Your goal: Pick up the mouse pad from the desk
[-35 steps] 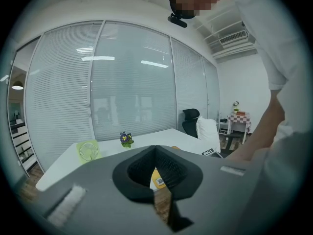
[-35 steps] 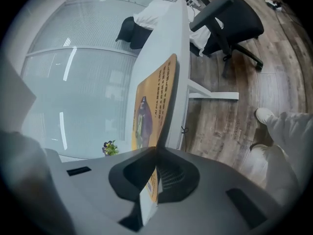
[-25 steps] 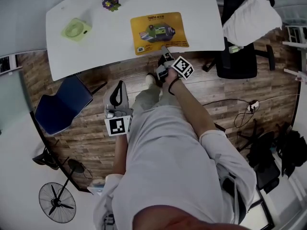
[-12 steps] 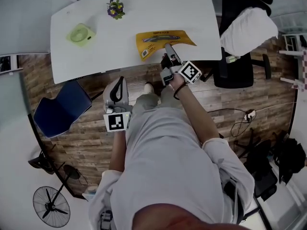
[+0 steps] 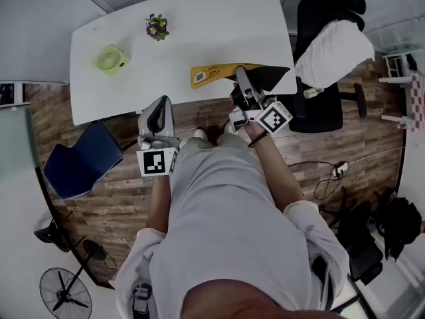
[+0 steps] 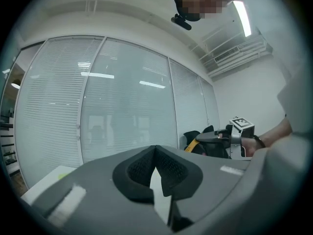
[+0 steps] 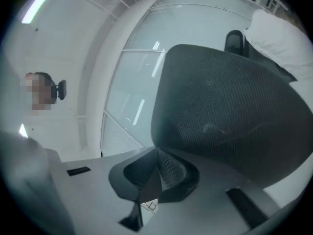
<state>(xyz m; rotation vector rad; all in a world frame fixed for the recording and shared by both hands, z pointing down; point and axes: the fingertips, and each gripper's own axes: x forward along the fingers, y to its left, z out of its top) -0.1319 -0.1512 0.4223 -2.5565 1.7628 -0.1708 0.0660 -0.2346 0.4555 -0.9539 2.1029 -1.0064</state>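
yellow mouse pad (image 5: pixel 216 74) gripped by the right gripper (image 5: pixel 240 78) at upper centre, over the white desk's (image 5: pixel 199 32) near edge.
nearer, at centre left, the left gripper (image 5: pixel 161 105) has its jaws together on nothing. the right jaws clamp the pad's near edge. the pad is tipped steeply, long axis left to right, black underside showing at right. beyond it are a green fan (image 5: pixel 111 60) and flowers (image 5: pixel 157 26).
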